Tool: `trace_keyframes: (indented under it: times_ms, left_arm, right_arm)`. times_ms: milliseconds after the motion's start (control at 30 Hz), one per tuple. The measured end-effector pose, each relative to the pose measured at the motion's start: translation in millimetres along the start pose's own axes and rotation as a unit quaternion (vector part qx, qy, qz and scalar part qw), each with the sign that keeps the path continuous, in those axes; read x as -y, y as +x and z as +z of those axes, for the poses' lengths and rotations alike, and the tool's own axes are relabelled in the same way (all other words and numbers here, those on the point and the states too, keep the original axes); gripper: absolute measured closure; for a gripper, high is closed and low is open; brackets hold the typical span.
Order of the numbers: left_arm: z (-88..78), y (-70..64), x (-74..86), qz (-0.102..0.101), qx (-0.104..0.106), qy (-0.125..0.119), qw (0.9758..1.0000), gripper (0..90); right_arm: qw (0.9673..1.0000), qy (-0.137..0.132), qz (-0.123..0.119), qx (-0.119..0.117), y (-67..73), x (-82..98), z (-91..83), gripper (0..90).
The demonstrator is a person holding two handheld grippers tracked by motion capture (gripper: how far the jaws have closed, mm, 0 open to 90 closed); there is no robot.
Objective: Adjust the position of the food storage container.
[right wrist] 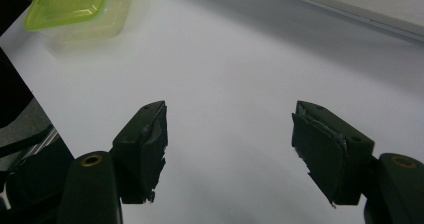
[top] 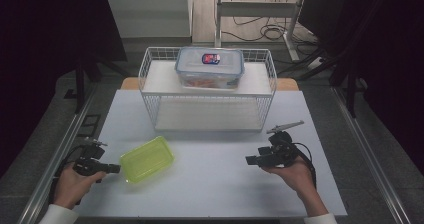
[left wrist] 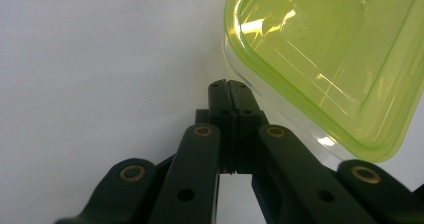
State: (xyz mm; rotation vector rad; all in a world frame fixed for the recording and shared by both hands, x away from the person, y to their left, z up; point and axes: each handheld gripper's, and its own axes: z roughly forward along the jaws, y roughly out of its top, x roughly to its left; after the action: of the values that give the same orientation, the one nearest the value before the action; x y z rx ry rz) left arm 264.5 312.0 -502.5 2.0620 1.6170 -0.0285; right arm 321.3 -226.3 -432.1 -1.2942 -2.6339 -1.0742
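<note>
On the white tabletop [top: 220, 174], toward its left side, lies a green-lidded container [top: 147, 159], tilted askew to the edge. Just beside its left end sits the left gripper [top: 116, 168], jaws pressed together with nothing between them; in the left gripper view their tips sit close by the container's clear rim, though whether they touch it cannot be told. Well apart on the right, the right gripper [top: 248, 160] points leftward, jaws wide apart and empty. Behind stands a white wire shelf [top: 208, 109] carrying a clear lidded box [top: 210, 67].
</note>
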Motion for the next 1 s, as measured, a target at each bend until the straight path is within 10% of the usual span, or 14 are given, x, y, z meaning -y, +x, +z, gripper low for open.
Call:
trace_keyframes:
  times_ms: [433,1000]
  left_arm:
    - [15.1,-4.1,-28.9,-0.002,0.003,-0.003,1.0000,90.0]
    - [42.9,-47.1,-62.6,0.037,0.037,0.007,0.9986,90.0]
  right_arm:
    - [1.0000,0.003,0.000,0.000,-0.6,-0.4,2.0,30.2]
    - [1.0000,-0.003,0.005,0.000,-3.9,0.4,-2.1,29.9]
